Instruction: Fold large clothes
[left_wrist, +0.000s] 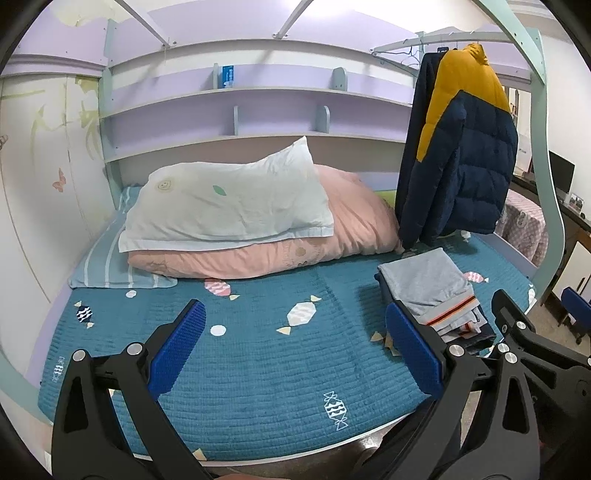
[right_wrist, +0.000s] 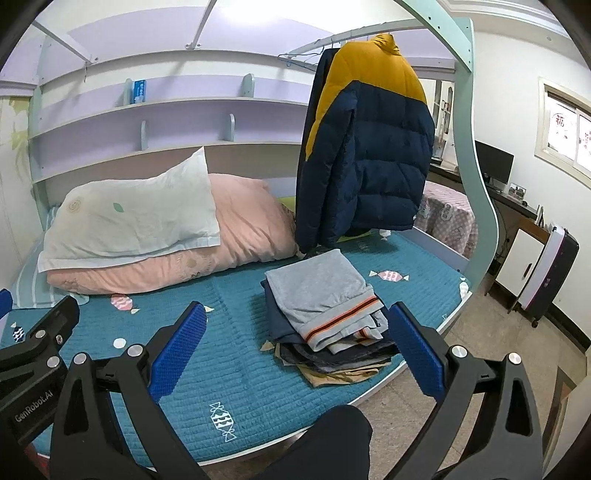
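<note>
Both grippers, left (left_wrist: 295, 343) and right (right_wrist: 297, 345), hover over the bed (right_wrist: 229, 369), jaws spread wide and empty. Folded clothes (right_wrist: 325, 310) are stacked beneath a hanging puffer jacket (right_wrist: 373, 147).

My left gripper (left_wrist: 295, 354) is wide open, its two blue-padded fingers (left_wrist: 177, 350) spread far apart with nothing between them. They point forward and slightly down, level with each other, touching nothing. My right gripper (right_wrist: 297, 354) is spread just as wide, its blue fingers (right_wrist: 415, 352) empty and aimed the same way. The two grippers sit side by side at about the same height: the black frame of my right one shows at the right edge of the left wrist view, and my left one at the left edge of the right wrist view.
</note>
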